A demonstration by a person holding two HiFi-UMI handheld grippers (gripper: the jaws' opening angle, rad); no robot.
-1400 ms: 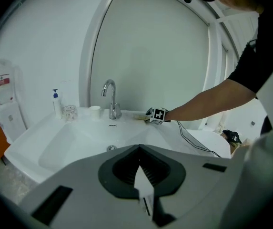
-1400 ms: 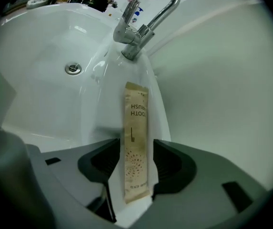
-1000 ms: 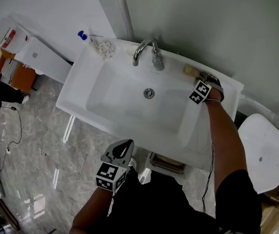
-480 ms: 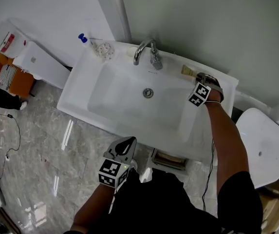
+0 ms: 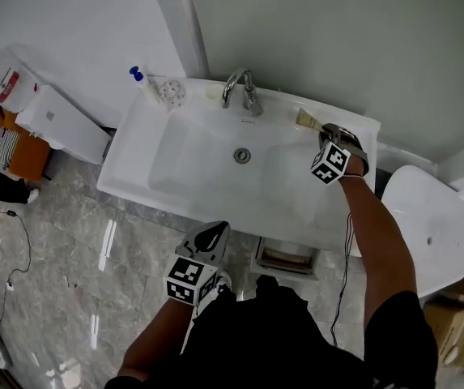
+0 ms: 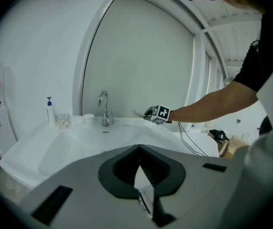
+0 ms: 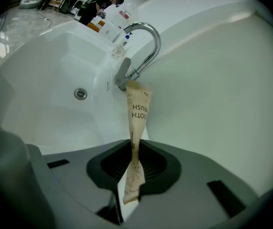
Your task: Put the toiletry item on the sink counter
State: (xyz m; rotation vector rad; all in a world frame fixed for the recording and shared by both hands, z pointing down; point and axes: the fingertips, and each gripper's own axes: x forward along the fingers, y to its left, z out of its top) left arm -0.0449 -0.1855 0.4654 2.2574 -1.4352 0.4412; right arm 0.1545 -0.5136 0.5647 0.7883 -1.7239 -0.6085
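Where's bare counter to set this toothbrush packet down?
Bare: back ledge between faucet and right corner; the right gripper, jaws just closed on the toothbrush packet, is there. Crowded: back left corner, with pump bottle, glass, small cup.

1. Right gripper [image 5: 322,130]: the jaws have just been closing and are now pinched on one end of the tan paper toothbrush packet [image 7: 137,111].
2. A second ago the packet lay flat on the back ledge of the white sink counter [image 5: 284,104], right of the curved chrome tap [image 7: 123,74]. It is now off the ledge, with its free end sticking out towards the tap.
3. The right gripper is higher than before, and its marker cube looks larger in the head view.
4. The head view has drawn back. The sink is smaller in frame, and the right edge of the white toilet lid [image 5: 426,233] now shows.
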